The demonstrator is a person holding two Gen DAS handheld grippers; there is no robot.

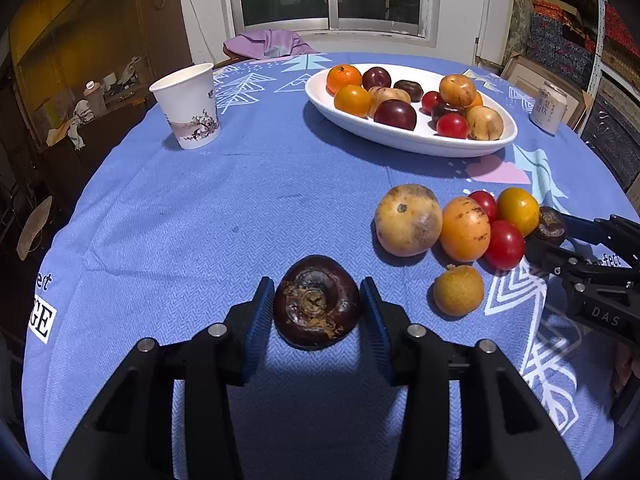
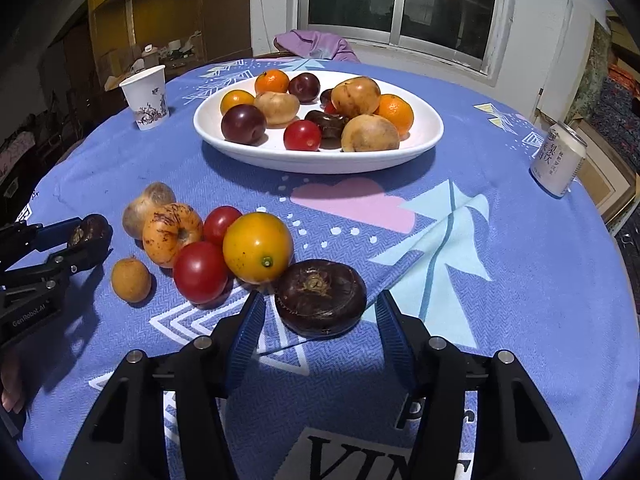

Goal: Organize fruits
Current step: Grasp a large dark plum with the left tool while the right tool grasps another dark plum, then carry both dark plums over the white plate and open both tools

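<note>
Left wrist view: left gripper (image 1: 318, 308) clamps a dark chestnut (image 1: 317, 302); right gripper (image 2: 320, 322) straddles another chestnut (image 2: 321, 297), pads apart.

"DAS" on right gripper (image 1: 560, 246), "GenRobot.AI" on left gripper (image 2: 86, 236)

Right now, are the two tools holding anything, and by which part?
The left tool grips a dark chestnut by its sides. The right tool straddles another chestnut, not touching it.

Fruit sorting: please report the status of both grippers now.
Left gripper shut on dark chestnut-like fruit. Right gripper open around second dark fruit. Yellow tomato touches that fruit.
</note>
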